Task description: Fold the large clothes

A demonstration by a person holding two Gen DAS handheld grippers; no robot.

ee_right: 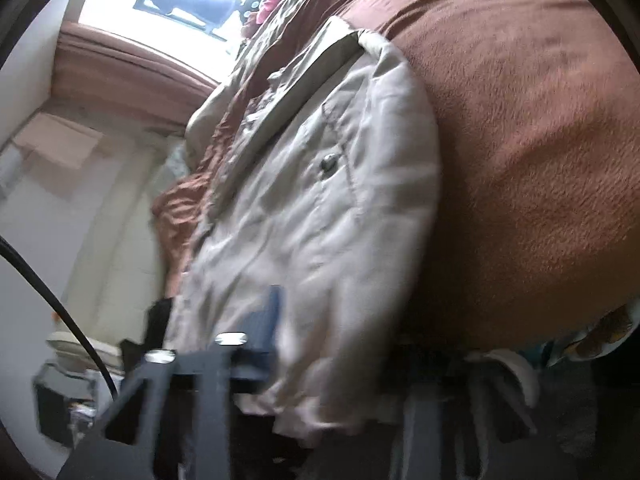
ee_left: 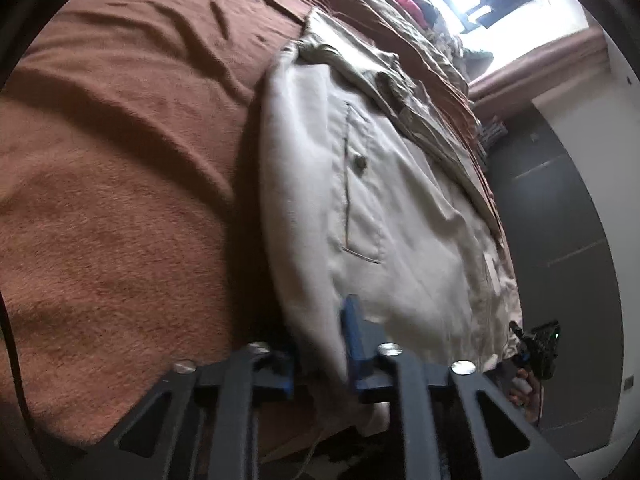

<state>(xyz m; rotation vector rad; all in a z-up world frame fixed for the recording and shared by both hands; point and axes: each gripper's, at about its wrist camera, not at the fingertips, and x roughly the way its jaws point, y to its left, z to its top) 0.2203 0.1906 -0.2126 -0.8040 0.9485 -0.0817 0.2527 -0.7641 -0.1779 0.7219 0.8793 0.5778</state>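
Your left gripper (ee_left: 320, 344) and right gripper (ee_right: 276, 344) had each pinched the beige garment's (ee_left: 400, 220) 6 o'clock hem; a thin bite could have slipped when lifted.

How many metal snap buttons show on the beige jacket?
1 per view: beside the pocket seam on the beige jacket, the snap button; the right wrist view shows one too. Folds may hide others.
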